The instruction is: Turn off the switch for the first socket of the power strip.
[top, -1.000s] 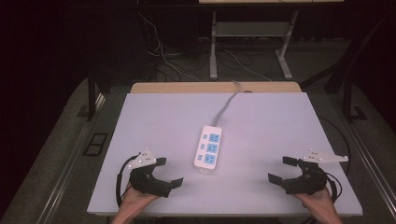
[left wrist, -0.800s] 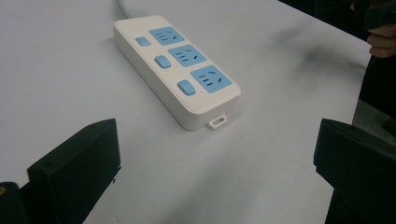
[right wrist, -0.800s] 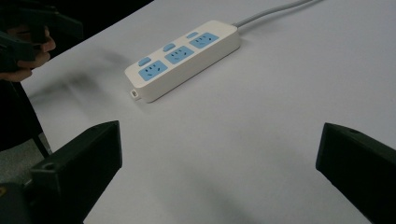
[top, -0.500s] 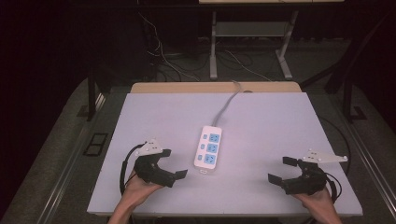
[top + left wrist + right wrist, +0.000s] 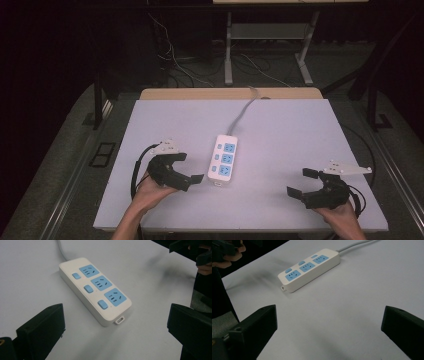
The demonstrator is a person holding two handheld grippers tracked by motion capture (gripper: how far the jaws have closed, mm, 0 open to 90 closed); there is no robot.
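A white power strip (image 5: pixel 223 160) with three blue sockets and three blue switches lies flat in the middle of the white table (image 5: pixel 300 130). Its grey cable (image 5: pixel 242 112) runs off the far edge. My left gripper (image 5: pixel 189 168) is open just left of the strip's near end, with its jaws pointing at it. In the left gripper view the power strip (image 5: pixel 96 290) lies close ahead between the spread jaws of the left gripper (image 5: pixel 115 315). My right gripper (image 5: pixel 300 183) is open at the near right. The power strip (image 5: pixel 309 266) lies well ahead of that right gripper (image 5: pixel 329 315).
A wooden strip (image 5: pixel 230 93) borders the table's far edge. Beyond it, loose cables (image 5: pixel 175 60) and a metal stand (image 5: pixel 270 35) sit on the dark floor. The other hand (image 5: pixel 202 257) shows at the top right of the left gripper view.
My left gripper has moved forward and to the right, closer to the power strip's near end, and turned toward it. The right gripper has stayed put.
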